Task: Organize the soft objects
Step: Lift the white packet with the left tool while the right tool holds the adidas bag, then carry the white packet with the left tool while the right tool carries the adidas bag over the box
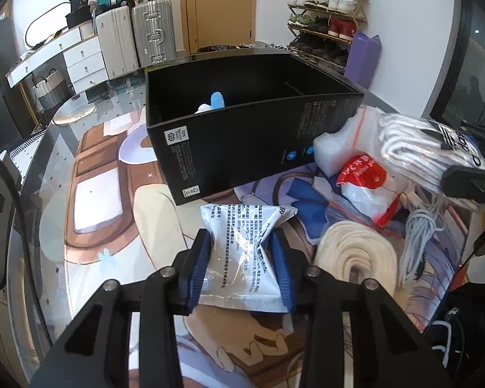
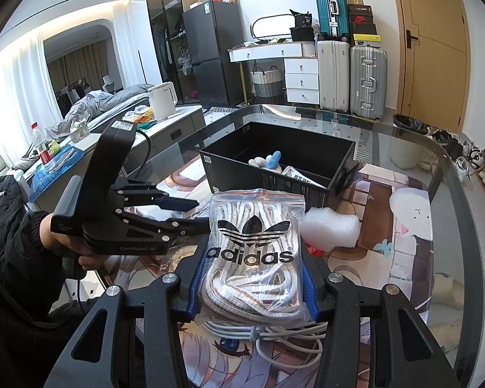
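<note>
We grip the white packet in our left gripper and the adidas lace bag in our right gripper, jaws closed on each, both lifted over the worktop near the black box so they can drop in.

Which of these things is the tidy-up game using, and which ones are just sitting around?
Being used:
left claw squeezing a white packet
right claw squeezing the adidas bag
black box with a blue toy inside
foam, rope coil, red-white bag waiting on the table

Just sitting around:
suitcases
kettle
shoe rack
</note>
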A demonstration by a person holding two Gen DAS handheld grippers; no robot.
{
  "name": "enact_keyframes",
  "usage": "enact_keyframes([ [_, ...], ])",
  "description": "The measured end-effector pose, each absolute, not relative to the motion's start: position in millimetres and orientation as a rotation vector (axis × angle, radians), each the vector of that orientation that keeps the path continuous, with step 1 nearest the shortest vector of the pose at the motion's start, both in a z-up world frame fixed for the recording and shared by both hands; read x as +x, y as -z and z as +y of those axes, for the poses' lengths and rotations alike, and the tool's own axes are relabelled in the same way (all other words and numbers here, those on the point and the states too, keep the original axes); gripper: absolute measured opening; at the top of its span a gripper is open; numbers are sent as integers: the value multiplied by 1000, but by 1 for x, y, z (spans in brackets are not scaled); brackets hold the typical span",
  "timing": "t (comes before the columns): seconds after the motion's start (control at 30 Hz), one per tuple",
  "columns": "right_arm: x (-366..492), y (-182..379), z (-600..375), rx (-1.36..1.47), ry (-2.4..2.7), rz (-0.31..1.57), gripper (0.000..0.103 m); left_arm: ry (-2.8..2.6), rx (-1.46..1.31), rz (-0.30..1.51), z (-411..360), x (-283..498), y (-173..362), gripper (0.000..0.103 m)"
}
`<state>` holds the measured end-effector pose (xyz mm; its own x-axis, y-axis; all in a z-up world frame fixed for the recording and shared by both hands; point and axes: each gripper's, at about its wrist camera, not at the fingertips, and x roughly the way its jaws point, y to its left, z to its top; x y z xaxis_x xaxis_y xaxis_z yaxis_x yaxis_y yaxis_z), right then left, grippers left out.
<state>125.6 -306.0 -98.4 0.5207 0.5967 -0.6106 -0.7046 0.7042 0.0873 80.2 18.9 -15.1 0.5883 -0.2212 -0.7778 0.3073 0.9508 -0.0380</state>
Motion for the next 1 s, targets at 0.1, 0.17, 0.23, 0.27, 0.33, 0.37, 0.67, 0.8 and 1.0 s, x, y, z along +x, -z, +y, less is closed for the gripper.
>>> enact_keyframes([
  [0.1,126,97,-306,-175,-783,651,49,309,97,874,20,72,9,36],
  [0.17,126,96,-307,-169,-778,643,49,307,91,862,20,70,4,36],
  [0.23,127,95,-309,-164,-771,640,49,300,87,841,22,65,-3,36],
  [0.27,127,93,-309,-161,-766,635,49,296,85,832,23,64,-6,36],
  [0.33,128,90,-309,-158,-757,627,49,284,77,805,26,60,-16,36],
  [0.37,129,88,-310,-155,-752,619,49,281,73,792,28,59,-20,36],
  [0.67,146,75,-309,-122,-697,583,49,259,52,716,37,63,-48,36],
  [0.8,155,72,-308,-109,-684,577,49,256,49,695,36,70,-57,36],
  [1.0,168,70,-307,-102,-664,581,49,247,49,677,34,85,-65,36],
])
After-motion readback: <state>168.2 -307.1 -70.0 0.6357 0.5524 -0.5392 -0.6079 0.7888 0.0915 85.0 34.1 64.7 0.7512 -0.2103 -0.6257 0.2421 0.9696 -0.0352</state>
